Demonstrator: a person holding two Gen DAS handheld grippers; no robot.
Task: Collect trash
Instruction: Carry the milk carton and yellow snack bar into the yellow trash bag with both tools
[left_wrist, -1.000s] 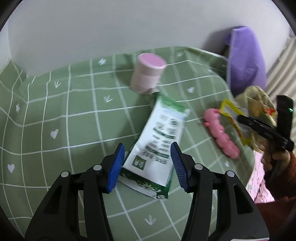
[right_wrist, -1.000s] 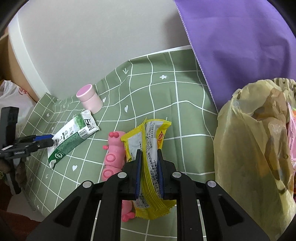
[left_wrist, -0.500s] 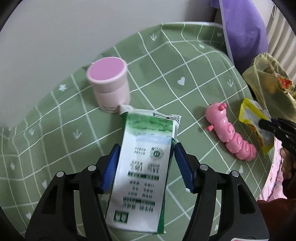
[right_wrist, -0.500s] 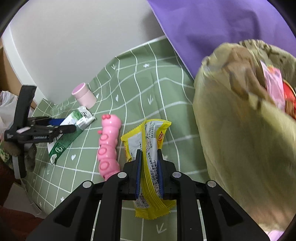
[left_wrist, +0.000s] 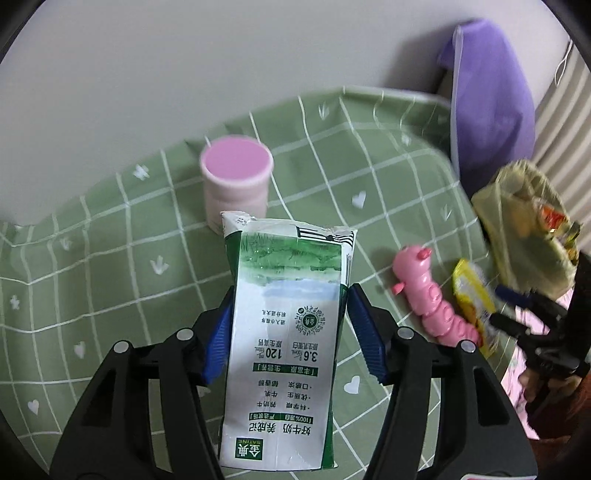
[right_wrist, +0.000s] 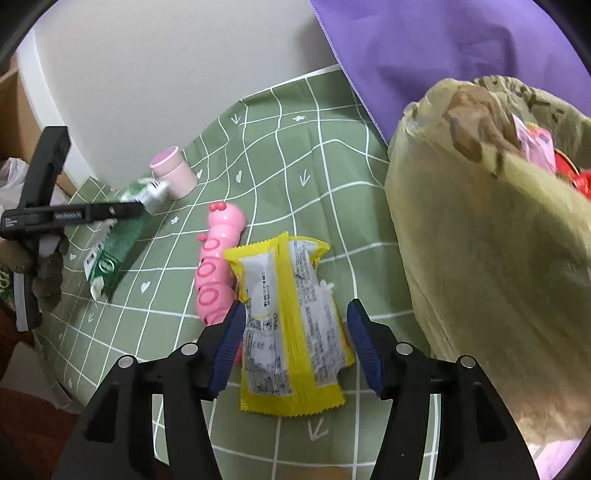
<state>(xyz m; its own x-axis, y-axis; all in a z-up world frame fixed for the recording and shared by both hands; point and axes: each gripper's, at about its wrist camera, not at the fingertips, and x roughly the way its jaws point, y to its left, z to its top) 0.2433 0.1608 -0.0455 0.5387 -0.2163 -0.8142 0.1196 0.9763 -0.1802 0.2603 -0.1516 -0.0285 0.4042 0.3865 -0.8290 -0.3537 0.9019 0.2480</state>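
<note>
A flattened green-and-white milk carton (left_wrist: 284, 339) lies between the blue pads of my left gripper (left_wrist: 291, 328), which closes on its sides; it also shows in the right wrist view (right_wrist: 122, 236). My right gripper (right_wrist: 295, 343) is open, and a yellow snack wrapper (right_wrist: 291, 325) lies on the cloth between its fingers. The wrapper also shows in the left wrist view (left_wrist: 474, 302). A yellowish trash bag (right_wrist: 491, 258) full of wrappers stands just right of it.
A pink caterpillar toy (right_wrist: 218, 262) lies left of the wrapper. A pink-lidded jar (left_wrist: 236, 184) stands just beyond the carton. A purple cloth (right_wrist: 443, 55) hangs behind the bag. The green checked tablecloth (right_wrist: 314, 155) ends at a white wall.
My right gripper has opened and the yellow wrapper now lies loose between its fingers, with the trash bag nearer. My left gripper has closed in on the milk carton.
</note>
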